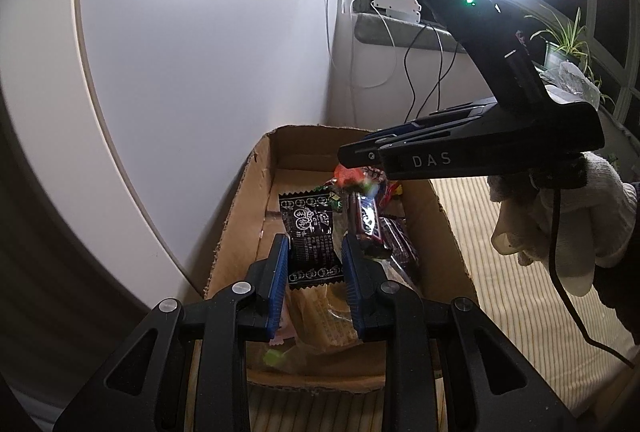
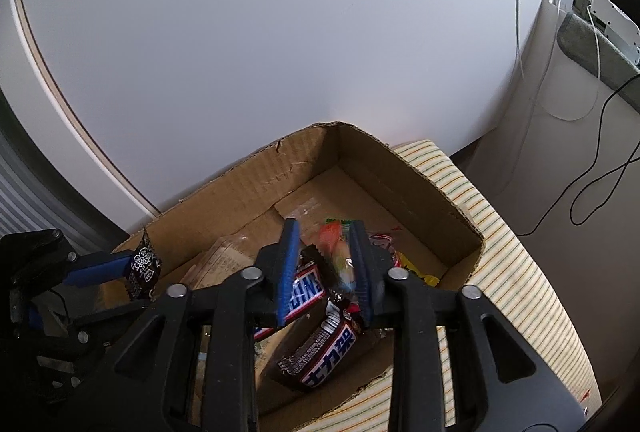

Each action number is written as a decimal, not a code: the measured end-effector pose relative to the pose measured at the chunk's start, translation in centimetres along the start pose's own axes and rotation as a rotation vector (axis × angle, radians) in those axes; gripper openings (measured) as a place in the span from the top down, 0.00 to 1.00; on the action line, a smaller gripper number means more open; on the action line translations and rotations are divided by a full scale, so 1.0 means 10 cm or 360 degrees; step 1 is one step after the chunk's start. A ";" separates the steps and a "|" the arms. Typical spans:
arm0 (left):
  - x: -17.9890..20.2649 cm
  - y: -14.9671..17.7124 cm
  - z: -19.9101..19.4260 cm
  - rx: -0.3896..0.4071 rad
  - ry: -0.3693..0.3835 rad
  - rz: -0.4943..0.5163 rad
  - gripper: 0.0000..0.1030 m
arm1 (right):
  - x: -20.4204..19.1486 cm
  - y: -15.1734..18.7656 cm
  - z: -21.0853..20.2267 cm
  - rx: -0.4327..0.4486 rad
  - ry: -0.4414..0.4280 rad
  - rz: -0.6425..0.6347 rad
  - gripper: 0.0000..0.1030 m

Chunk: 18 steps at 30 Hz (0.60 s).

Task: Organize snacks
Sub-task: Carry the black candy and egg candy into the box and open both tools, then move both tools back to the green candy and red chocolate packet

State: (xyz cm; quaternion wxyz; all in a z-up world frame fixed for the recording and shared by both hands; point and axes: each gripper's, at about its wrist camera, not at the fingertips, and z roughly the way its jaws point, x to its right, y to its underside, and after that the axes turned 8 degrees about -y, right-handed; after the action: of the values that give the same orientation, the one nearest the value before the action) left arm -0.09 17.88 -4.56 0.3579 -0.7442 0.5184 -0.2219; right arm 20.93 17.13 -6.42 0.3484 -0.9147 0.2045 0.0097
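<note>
An open cardboard box (image 1: 248,199) (image 2: 424,199) holds several snacks, among them brown Snickers bars (image 2: 324,356) (image 1: 370,220) and a tan wafer pack (image 1: 324,316). My left gripper (image 1: 314,260) is shut on a black packet with white print (image 1: 310,240) and holds it over the box; the packet also shows in the right wrist view (image 2: 142,268). My right gripper (image 2: 326,264) is shut on an orange and clear candy packet (image 2: 336,252) above the box; in the left wrist view that packet (image 1: 352,177) hangs under its fingertips.
The box rests on a striped cloth surface (image 1: 516,272) (image 2: 512,272). A white wall (image 1: 200,51) stands right behind the box. A windowsill with a white adapter (image 1: 396,5), cables and a plant (image 1: 568,43) lies to the right.
</note>
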 end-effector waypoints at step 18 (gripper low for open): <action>0.08 -0.05 -0.06 0.0048 -0.0042 0.0031 0.31 | 0.06 0.01 -0.27 0.0076 0.0068 0.0053 0.10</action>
State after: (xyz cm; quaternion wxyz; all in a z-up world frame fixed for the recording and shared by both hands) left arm 0.10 17.04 -3.86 0.3781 -0.7365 0.5175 -0.2164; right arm 21.15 15.09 -4.50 0.3654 -0.9026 0.2274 -0.0089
